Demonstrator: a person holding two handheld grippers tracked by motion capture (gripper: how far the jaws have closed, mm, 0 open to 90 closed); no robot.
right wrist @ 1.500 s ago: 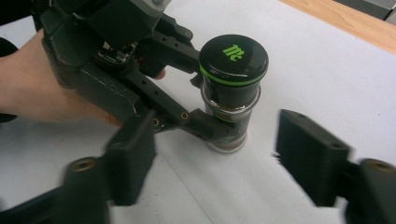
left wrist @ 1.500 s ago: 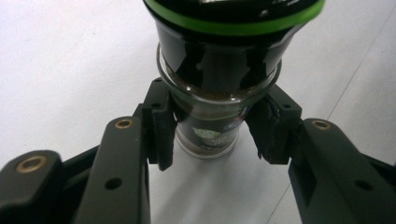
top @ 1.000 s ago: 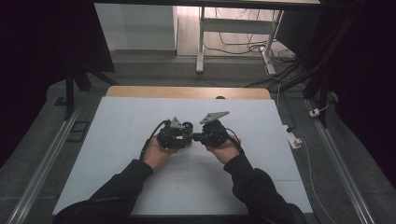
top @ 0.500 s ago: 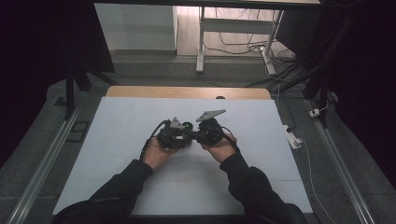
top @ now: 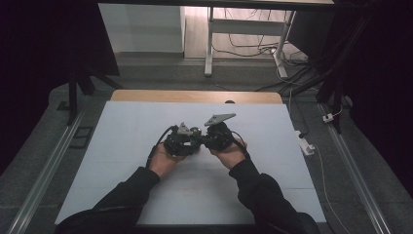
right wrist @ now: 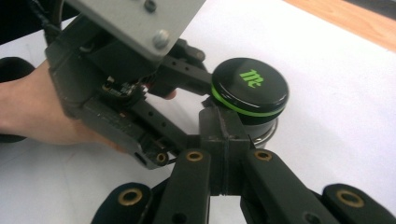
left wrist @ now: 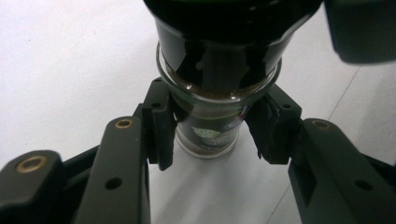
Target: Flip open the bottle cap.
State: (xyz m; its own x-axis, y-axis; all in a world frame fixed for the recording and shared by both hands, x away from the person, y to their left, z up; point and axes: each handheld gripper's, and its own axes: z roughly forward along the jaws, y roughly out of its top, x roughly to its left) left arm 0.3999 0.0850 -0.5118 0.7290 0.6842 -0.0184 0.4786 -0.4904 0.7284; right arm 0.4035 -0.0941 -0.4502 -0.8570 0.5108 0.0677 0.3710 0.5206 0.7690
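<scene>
One glass jar (left wrist: 208,133) with one black lid (right wrist: 250,86), at the middle of one white table (top: 122,146). Two grippers, left (top: 181,141) and right (top: 217,135), beside the jar. Two hands.

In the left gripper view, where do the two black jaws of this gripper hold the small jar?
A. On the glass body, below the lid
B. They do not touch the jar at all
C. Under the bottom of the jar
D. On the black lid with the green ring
A: in the left gripper view the left gripper has its jaws pressed on either side of the glass body of the jar, under the black lid.
</scene>
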